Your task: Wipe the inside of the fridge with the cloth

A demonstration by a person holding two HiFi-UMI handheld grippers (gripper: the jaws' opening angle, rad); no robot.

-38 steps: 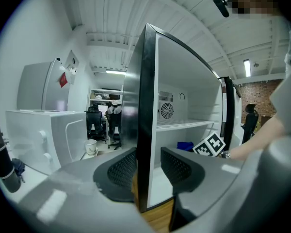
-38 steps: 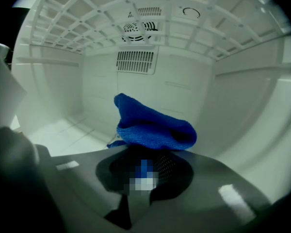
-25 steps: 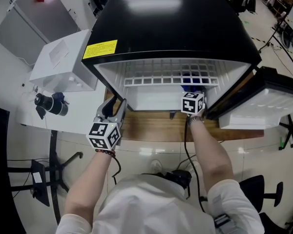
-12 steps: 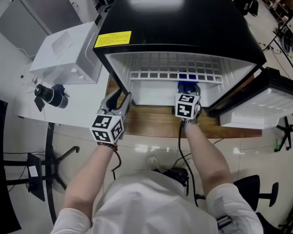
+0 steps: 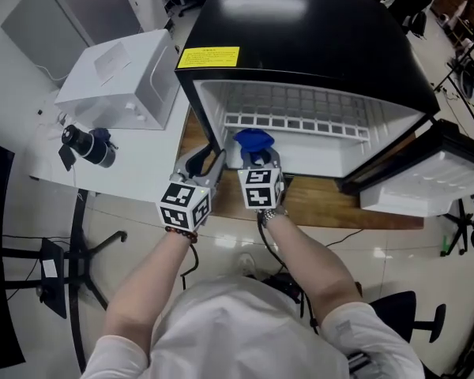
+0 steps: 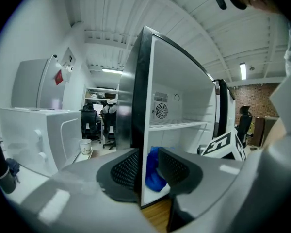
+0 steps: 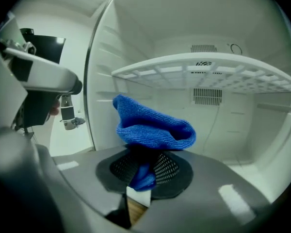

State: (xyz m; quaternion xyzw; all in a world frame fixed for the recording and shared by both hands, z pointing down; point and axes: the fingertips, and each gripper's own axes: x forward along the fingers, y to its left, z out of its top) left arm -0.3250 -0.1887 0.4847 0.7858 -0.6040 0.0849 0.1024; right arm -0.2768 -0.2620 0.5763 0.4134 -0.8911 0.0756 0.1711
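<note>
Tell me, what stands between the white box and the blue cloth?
The fridge's left wall, black outside, white inside. The head view shows the white box outside it and the blue cloth by its inner face.

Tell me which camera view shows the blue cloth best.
The right gripper view: the blue cloth fills its centre, pinched by the fingers of the right gripper. The head view shows it small, at the mouth of the fridge. The left gripper view shows only a slice, just inside the fridge wall.
</note>
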